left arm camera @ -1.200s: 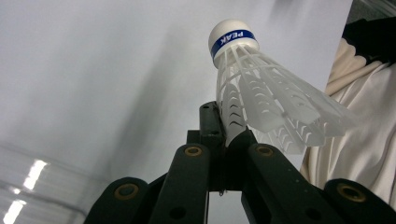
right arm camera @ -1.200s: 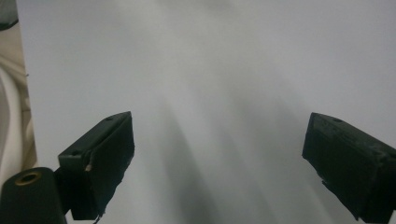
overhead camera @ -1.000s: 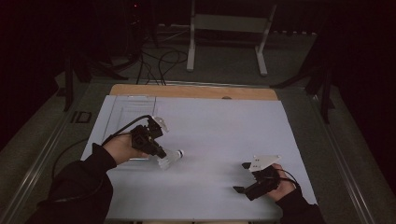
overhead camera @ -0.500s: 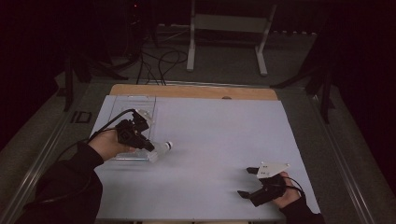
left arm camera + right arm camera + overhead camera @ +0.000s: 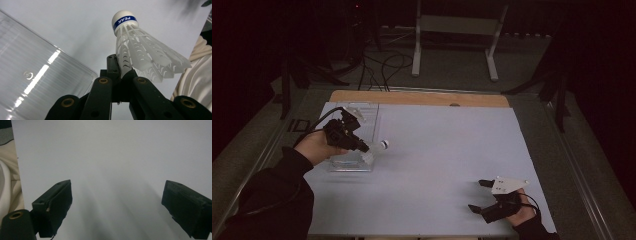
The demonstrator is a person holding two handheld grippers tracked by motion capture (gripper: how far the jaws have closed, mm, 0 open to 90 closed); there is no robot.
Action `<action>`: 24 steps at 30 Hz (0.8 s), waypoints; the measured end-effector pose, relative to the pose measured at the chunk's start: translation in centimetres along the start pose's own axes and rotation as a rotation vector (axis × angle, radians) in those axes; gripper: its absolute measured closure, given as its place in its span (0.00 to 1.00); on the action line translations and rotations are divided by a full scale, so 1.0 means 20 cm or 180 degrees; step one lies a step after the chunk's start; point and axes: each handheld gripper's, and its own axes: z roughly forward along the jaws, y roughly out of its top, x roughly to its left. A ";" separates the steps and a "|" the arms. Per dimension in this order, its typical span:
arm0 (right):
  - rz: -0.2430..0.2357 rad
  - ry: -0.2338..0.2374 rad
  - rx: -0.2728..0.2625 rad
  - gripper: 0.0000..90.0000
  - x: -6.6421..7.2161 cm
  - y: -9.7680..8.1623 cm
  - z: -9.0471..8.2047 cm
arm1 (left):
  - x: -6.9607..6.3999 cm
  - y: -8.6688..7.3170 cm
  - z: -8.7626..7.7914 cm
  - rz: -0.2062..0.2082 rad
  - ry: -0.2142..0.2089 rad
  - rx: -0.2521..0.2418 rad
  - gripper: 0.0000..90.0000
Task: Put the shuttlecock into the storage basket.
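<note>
Your table (image 5: pixel 447 165) is covered by a pale sheet, with a bare wooden strip (image 5: pixel 422 98) showing along its far edge. On the sheet's left side, toward the far corner, lies a clear plastic tray (image 5: pixel 362 117); in the left gripper view its ribbed, glossy surface (image 5: pixel 32 75) sits to the left of your jaws.

Your left gripper (image 5: pixel 362 148) hangs over the near end of that tray, pointing right and a little toward you. Its jaws are clamped on the skirt of a white plastic shuttlecock (image 5: pixel 142 52) (the blue band round the cork reads PEAK), pinching the lower edge of the skirt so that the cork tip points away from the gripper. From above, the shuttlecock (image 5: pixel 379 147) juts out past the tray's right edge, over the sheet.

Your right gripper (image 5: pixel 477 196) rests low at the near right corner of the table, well apart from the tray. Its jaws stand spread wide with nothing between them, only pale sheet (image 5: pixel 115 165) ahead.
</note>
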 end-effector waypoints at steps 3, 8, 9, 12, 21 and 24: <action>-0.0003 -0.0002 0.0005 0.11 0.00 0.00 0.01 | 0.01 0.01 -0.02 -0.0058 0.0055 -0.0016 1.00; -0.0020 0.0021 0.0002 0.11 0.01 0.00 0.02 | 0.03 0.03 -0.06 -0.0096 0.0126 -0.0074 1.00; -0.0023 0.0020 0.0014 0.11 0.01 0.00 0.02 | 0.04 0.03 -0.07 -0.0080 0.0136 -0.0086 1.00; -0.0019 0.0025 0.0014 0.11 0.00 0.00 0.02 | 0.05 0.04 -0.10 -0.0106 0.0198 -0.0131 1.00; -0.0030 0.0020 0.0003 0.11 0.00 0.00 0.03 | 0.08 0.05 -0.17 -0.0227 0.0404 -0.0238 1.00; -0.0043 0.0011 0.0000 0.11 0.00 0.00 0.03 | 0.08 0.05 -0.18 -0.0260 0.0447 -0.0248 1.00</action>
